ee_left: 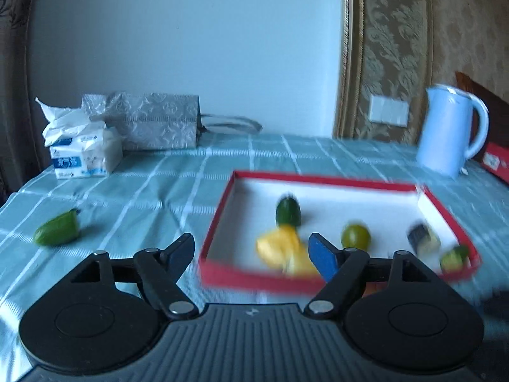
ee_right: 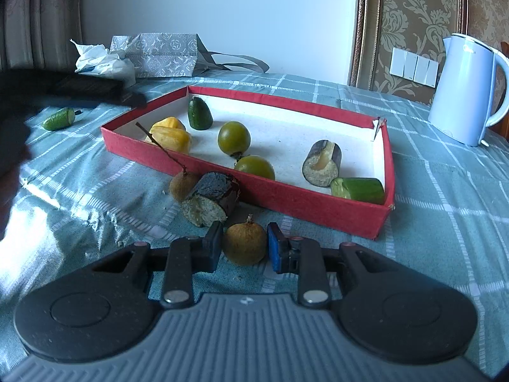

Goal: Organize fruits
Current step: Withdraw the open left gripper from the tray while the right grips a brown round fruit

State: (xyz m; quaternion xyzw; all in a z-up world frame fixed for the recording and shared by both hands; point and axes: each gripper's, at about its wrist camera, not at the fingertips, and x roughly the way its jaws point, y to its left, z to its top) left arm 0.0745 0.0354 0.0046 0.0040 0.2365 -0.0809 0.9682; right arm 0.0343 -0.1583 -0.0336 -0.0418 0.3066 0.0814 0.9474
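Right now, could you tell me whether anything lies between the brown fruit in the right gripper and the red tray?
Nothing blocks it. The brown fruit faces the red tray over bare cloth. The cut dark piece lies off to the left.

Cool bluish daylight, motion blur across the left view, glare on the tablecloth point(ee_right: 79, 203), fisheye-bent edges.

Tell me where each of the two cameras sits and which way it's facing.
Left wrist: on the left gripper, jaws open and empty, above the near-left corner of the red tray, facing the white wall.
Right wrist: on the right gripper, low over the tablecloth, jaws shut on a brown round fruit before the tray's front wall; a dark arm shows at left.
Shared: tray, yellow fruit, kettle, loose cucumber piece.
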